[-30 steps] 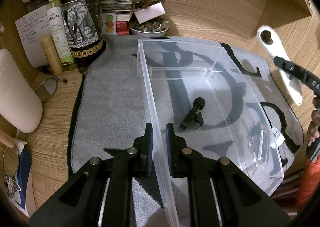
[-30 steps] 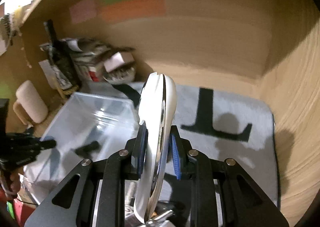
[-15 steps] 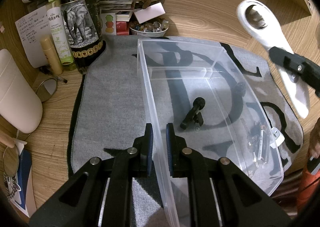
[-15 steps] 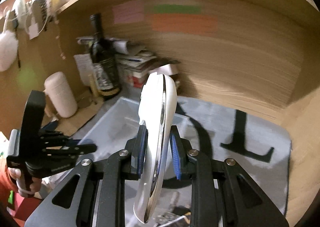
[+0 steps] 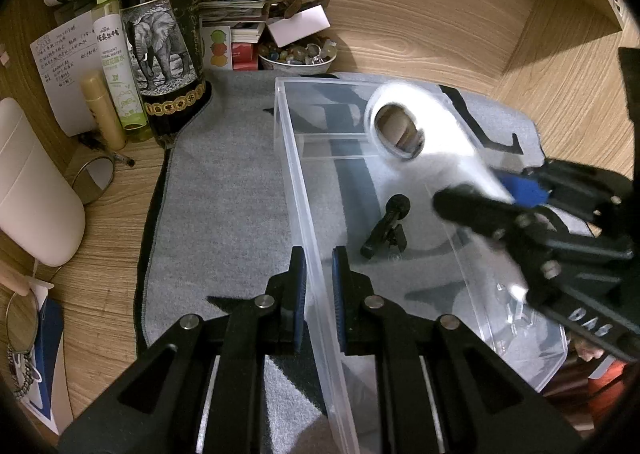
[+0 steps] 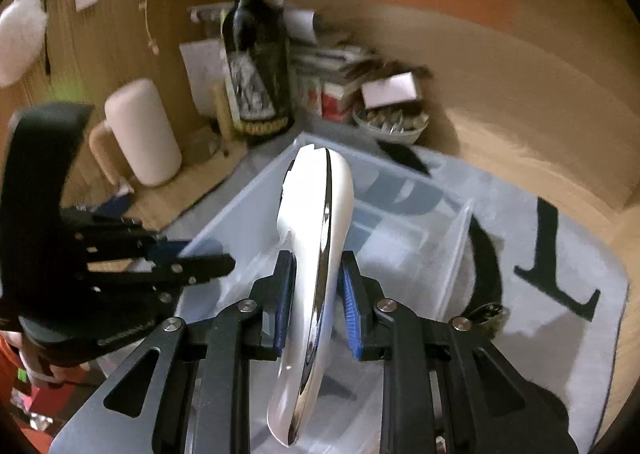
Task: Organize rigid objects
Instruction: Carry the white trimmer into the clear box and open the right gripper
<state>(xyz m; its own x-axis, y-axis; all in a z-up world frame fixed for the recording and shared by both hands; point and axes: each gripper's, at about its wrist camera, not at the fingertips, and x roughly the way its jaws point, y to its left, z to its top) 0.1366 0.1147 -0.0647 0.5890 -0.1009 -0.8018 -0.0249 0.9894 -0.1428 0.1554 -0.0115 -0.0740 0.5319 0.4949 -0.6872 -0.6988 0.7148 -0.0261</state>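
My left gripper (image 5: 319,290) is shut on the left wall of a clear plastic bin (image 5: 304,190) that stands on a grey mat. My right gripper (image 6: 316,290) is shut on a white bottle opener (image 6: 316,238) with a chrome edge and holds it above the bin. In the left wrist view the opener (image 5: 424,134) hangs over the bin's far half, and the right gripper (image 5: 492,194) reaches in from the right. A small black clip-like object (image 5: 386,228) lies on the bin floor. Small clear items (image 5: 516,306) lie in the bin's near right corner.
A dark wine bottle with an elephant label (image 5: 160,38), a spray bottle (image 5: 118,66), a bowl of small trinkets (image 5: 298,54) and stacked papers stand behind the mat at the wooden wall. A white cylinder (image 5: 32,190) and a small mirror (image 5: 94,180) lie at the left.
My right gripper has carried the white opener leftward from beside the bin to over its inside. My left gripper has stayed shut on the bin's wall.
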